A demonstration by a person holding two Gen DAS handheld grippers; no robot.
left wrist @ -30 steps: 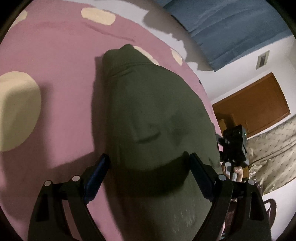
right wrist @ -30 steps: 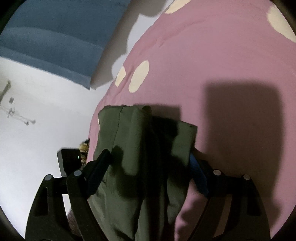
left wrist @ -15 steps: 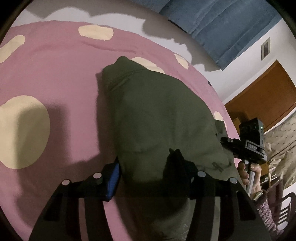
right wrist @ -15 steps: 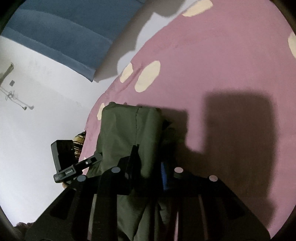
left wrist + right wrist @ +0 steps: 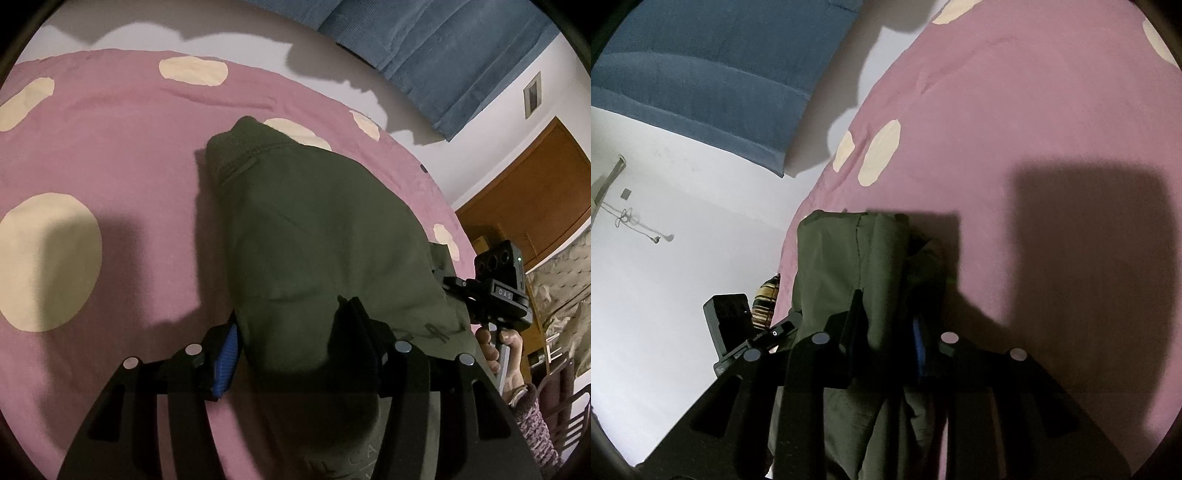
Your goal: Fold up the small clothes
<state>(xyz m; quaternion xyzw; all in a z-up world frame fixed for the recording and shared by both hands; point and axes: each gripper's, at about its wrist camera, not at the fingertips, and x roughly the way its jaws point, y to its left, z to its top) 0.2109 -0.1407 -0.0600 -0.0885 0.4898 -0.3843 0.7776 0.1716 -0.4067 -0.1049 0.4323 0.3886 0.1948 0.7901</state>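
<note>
A small olive-green garment lies folded lengthwise on a pink bedspread with cream dots. My left gripper is shut on the garment's near end, a thick bunch of cloth pinched between its pads. The ribbed hem points away from me. In the right wrist view the same green garment runs toward the camera, and my right gripper is shut on a narrower fold of it. The other hand-held gripper shows at the right edge of the left wrist view, with a person's fingers on its handle.
The pink bedspread spreads wide beyond the garment on both sides. A blue curtain hangs on the white wall behind the bed. A brown wooden door and a patterned curtain stand at the right.
Both grippers went from open around the garment to shut on it. The cloth has bunched between the pads. The left wrist view tilted up a little, showing more of the bed.
</note>
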